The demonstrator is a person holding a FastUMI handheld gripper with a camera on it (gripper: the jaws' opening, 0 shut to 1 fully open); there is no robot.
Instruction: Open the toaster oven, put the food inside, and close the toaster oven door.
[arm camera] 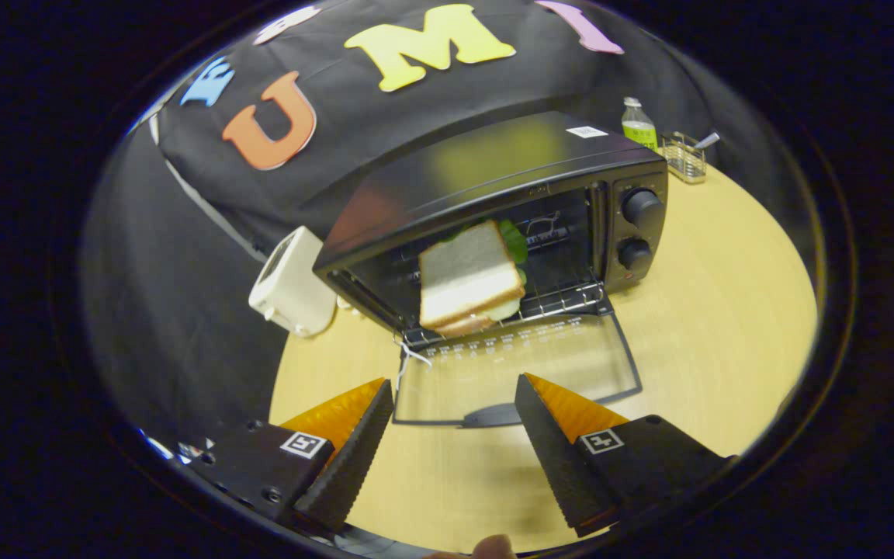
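Observation:
A black toaster oven (493,167) stands on the round wooden table (726,310) with its glass door (517,373) folded down flat toward me. A sandwich (469,278) of white bread with green lettuce rests on the wire rack (563,301) inside the cavity, toward the left. My gripper (455,404) is open, its two fingers spread wide with nothing between them. The fingertips hover above the door's front edge, where the door handle (493,417) lies between them.
A white toaster (292,283) stands left of the oven at the table's edge. Behind the oven's right side are a green-labelled bottle (638,124) and a small clear holder (684,157) with a utensil. Two knobs (639,208) sit on the oven's right panel.

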